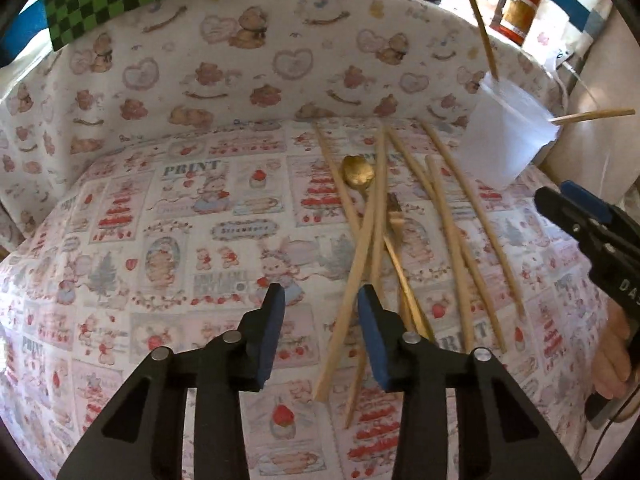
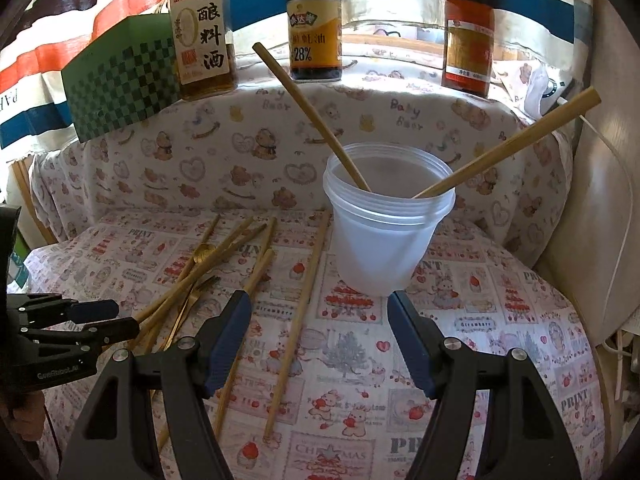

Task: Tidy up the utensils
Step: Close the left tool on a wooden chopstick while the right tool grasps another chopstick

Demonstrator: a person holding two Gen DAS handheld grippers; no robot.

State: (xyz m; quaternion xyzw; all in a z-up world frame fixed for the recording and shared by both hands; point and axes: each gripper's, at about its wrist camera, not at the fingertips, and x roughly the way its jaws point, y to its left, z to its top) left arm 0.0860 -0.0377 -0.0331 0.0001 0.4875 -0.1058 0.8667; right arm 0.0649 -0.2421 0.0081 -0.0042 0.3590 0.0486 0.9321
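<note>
Bamboo chopsticks (image 2: 298, 312) lie in a loose pile on the printed cloth (image 2: 500, 340) left of the cup (image 2: 380, 240), long axes running near-to-far, over a gold spoon (image 1: 357, 171) and fork (image 1: 394, 210). The left gripper (image 1: 322, 300) is partly open over their near ends, gripping nothing. Two more chopsticks lean from the cup — tips down. The right gripper (image 2: 320, 312) gapes empty. A bottle (image 2: 316, 40) reads "28%".
</note>
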